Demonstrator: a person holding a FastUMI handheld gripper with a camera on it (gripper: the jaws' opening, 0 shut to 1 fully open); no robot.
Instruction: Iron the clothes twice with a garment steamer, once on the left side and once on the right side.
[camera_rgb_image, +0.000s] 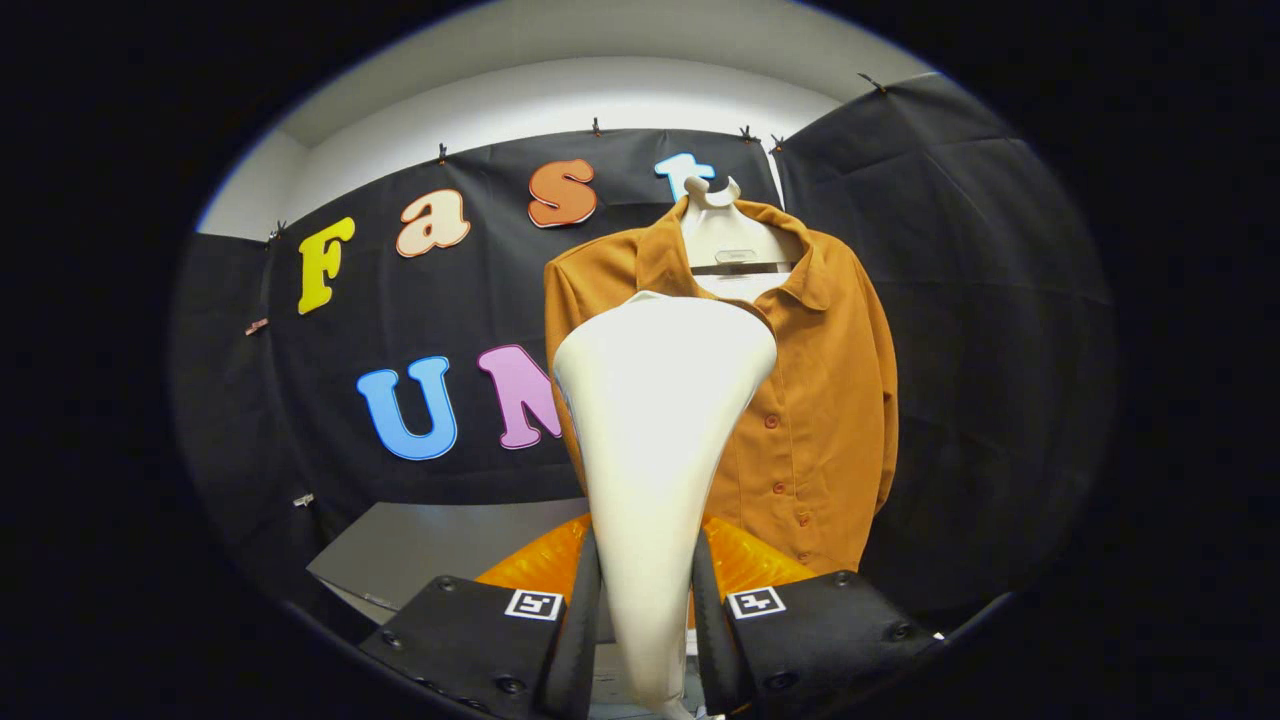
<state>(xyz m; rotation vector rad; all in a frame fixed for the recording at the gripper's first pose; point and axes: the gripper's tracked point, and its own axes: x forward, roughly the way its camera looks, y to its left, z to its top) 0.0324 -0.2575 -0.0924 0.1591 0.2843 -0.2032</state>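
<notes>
My gripper (646, 610) is shut on the white garment steamer (655, 420), both fingers pressing on its narrow handle. The steamer's wide head rises ahead of the fingers and covers the left half of the shirt's front. The orange-brown buttoned shirt (820, 400) hangs on a white hanger (722, 235) just beyond the steamer, its collar open and its button row to the right of the steamer head. The shirt's right sleeve hangs straight down. I cannot tell whether the steamer head touches the cloth.
A grey table top (420, 550) lies low to the left of the fingers. Black cloth walls (990, 330) close the booth behind and to the right of the shirt. A white wall (560, 100) shows above the cloth.
</notes>
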